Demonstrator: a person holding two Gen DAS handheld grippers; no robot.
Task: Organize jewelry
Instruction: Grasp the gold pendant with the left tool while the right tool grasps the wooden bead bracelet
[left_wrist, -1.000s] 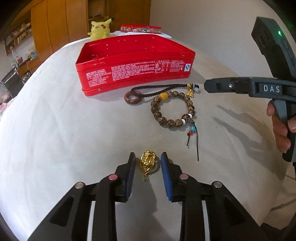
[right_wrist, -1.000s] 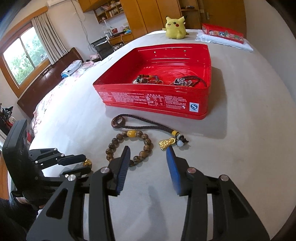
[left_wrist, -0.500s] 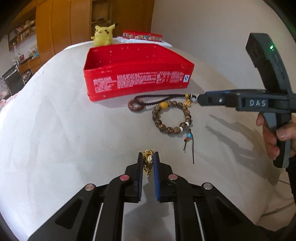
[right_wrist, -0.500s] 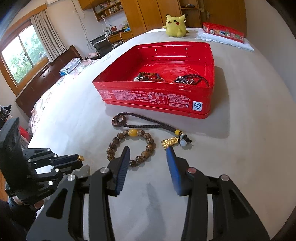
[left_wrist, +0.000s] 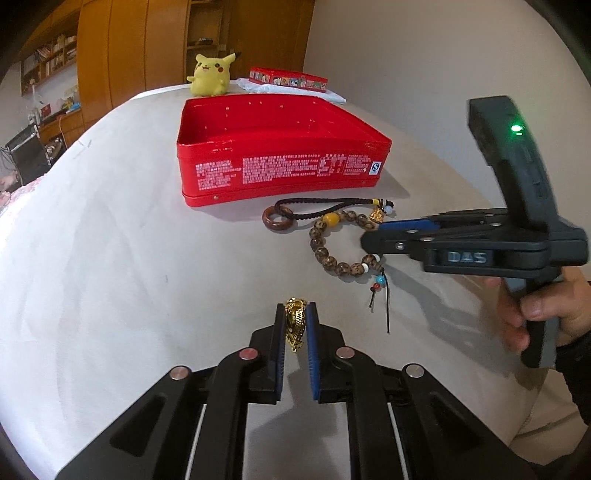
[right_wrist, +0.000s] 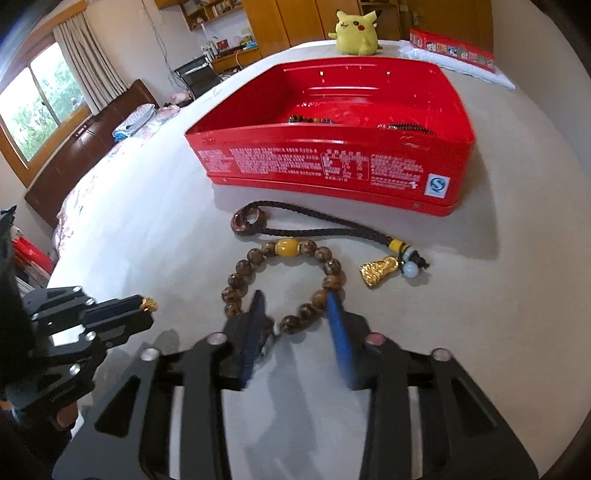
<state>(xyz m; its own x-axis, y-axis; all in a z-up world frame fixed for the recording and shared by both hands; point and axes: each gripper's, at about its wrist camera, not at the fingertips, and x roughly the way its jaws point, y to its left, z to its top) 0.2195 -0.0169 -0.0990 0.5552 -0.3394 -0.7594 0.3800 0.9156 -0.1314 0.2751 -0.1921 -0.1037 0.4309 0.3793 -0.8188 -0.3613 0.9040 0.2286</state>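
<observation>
I read "DAS" in raised letters on the side of the right gripper, and a blue-and-white "S" mark at the right end of the red tin's front wall, whose white small print stays illegible.

- The pendant sits pinched between the left gripper's jaws.
- The bead bracelet's near arc lies between the right gripper's closing jaws.
- Beyond them lies the cord necklace, then the tin.
- The plush toy sits behind the tin.
</observation>
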